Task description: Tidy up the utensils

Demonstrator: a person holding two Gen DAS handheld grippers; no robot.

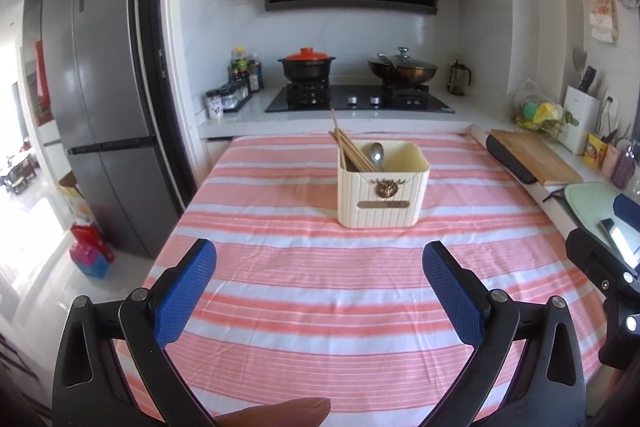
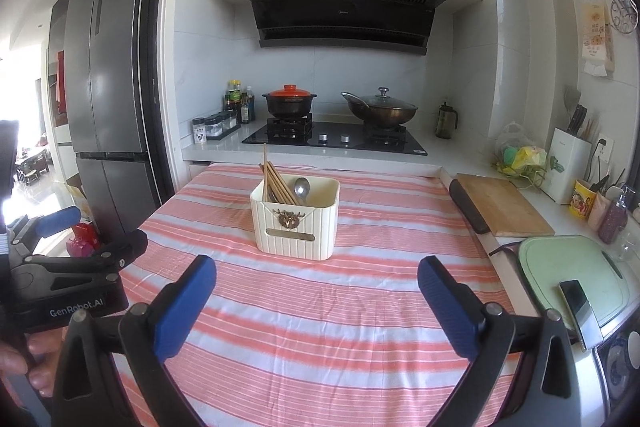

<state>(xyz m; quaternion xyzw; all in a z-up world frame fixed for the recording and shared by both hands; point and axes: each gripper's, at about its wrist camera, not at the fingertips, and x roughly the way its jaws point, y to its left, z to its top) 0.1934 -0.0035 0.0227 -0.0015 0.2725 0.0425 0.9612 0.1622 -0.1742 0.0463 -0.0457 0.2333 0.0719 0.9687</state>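
Both the left gripper and right gripper have jaws wide apart, holding nothing. Ahead of them, the cream ribbed plastic box with wooden chopsticks could tip if bumped.

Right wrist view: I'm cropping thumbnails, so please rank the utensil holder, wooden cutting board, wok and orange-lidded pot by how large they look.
1. wooden cutting board
2. utensil holder
3. wok
4. orange-lidded pot
Board and holder are close. The wok and pot sit farther back on the stove, so their true sizes stay unsure.
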